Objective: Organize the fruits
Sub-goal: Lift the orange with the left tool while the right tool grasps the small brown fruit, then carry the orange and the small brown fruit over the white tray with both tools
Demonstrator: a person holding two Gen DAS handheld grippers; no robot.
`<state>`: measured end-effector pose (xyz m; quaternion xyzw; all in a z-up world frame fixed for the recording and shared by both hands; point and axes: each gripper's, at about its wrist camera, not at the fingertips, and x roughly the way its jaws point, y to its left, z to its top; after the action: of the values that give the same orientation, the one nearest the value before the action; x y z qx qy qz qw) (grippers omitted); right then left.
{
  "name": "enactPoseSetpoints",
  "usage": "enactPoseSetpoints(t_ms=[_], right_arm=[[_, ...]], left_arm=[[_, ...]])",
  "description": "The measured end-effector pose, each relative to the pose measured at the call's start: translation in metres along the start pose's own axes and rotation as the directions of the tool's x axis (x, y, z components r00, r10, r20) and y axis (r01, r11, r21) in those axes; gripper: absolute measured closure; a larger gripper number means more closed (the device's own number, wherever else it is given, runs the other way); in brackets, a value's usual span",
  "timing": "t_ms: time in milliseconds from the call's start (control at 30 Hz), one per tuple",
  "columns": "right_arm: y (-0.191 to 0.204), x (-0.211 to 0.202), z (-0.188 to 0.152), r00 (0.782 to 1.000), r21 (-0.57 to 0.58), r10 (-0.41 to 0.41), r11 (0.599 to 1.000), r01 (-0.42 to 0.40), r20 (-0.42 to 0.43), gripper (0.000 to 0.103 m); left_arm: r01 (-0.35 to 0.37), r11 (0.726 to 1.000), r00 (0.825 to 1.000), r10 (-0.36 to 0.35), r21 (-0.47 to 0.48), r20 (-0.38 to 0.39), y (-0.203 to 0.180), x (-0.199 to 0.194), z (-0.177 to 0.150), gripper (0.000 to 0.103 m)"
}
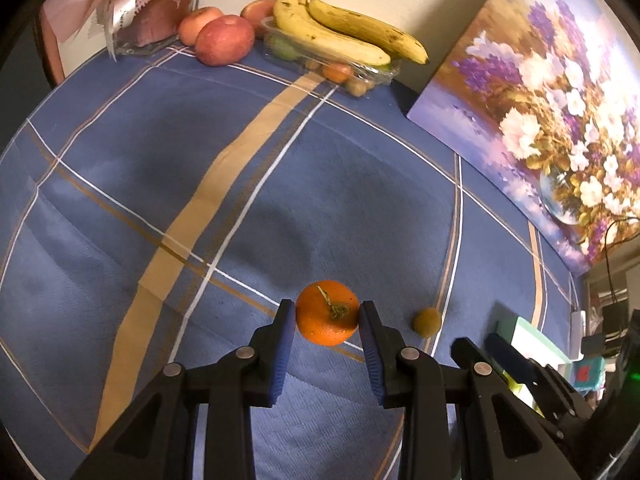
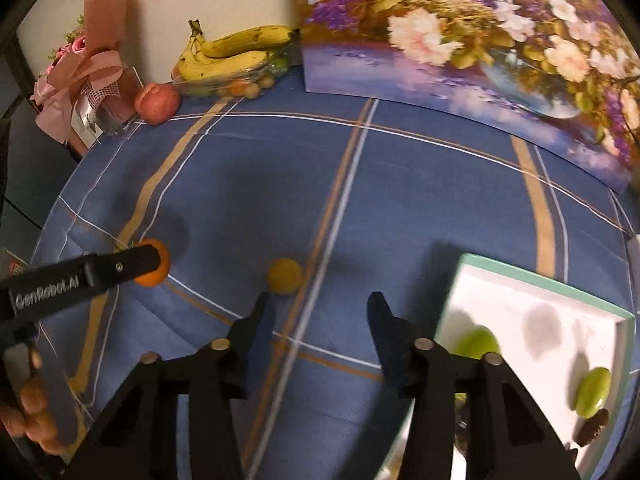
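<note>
The left gripper (image 1: pixel 327 316) holds an orange (image 1: pixel 327 312) tightly between its two fingers (image 1: pixel 285 336), just above the blue checked cloth (image 1: pixel 160 184). The right gripper (image 2: pixel 320 312) has its fingers apart with nothing between them; a small yellow-brown fruit (image 2: pixel 284 276) lies just beyond the left fingertip.

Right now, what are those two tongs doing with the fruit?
Left tongs shut on orange. Right tongs open, empty, just behind small yellow fruit. Nothing blocking. White tray at right holds green fruit.
</note>
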<state>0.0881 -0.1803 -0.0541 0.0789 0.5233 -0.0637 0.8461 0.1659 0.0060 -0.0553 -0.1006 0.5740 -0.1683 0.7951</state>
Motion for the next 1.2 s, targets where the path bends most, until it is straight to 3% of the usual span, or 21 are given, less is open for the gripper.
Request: enactPoseSetpoints(t_ms=[133, 367, 667, 1200], right_arm=[[0.01, 0.011, 0.011, 1.0, 0.001, 0.004, 1.0, -0.004, -0.021, 0.065], [0.022, 0.032, 0.021, 0.997, -0.034, -0.049, 0.998, 0.047, -0.064, 0.072], [0.026, 0.051, 0.022, 0.994, -0.011, -0.06, 0.998, 0.059, -0.09, 0.076], [0.02, 0.01, 0.007, 0.996, -0.022, -0.081, 0.997, 0.08, -0.045, 0.077]], left_arm=[[0.003, 1.0, 1.0, -0.003, -0.022, 0.0, 0.009, 0.001, 0.003, 0.068], [0.014, 0.999, 1.0, -0.014, -0.049, -0.006, 0.025, 0.003, 0.007, 0.068], [0.024, 0.998, 1.0, -0.025, -0.054, -0.019, 0.031, 0.008, 0.008, 0.068], [0.016, 1.0, 1.0, -0.016, 0.002, 0.013, 0.019, -0.013, 0.002, 0.068]])
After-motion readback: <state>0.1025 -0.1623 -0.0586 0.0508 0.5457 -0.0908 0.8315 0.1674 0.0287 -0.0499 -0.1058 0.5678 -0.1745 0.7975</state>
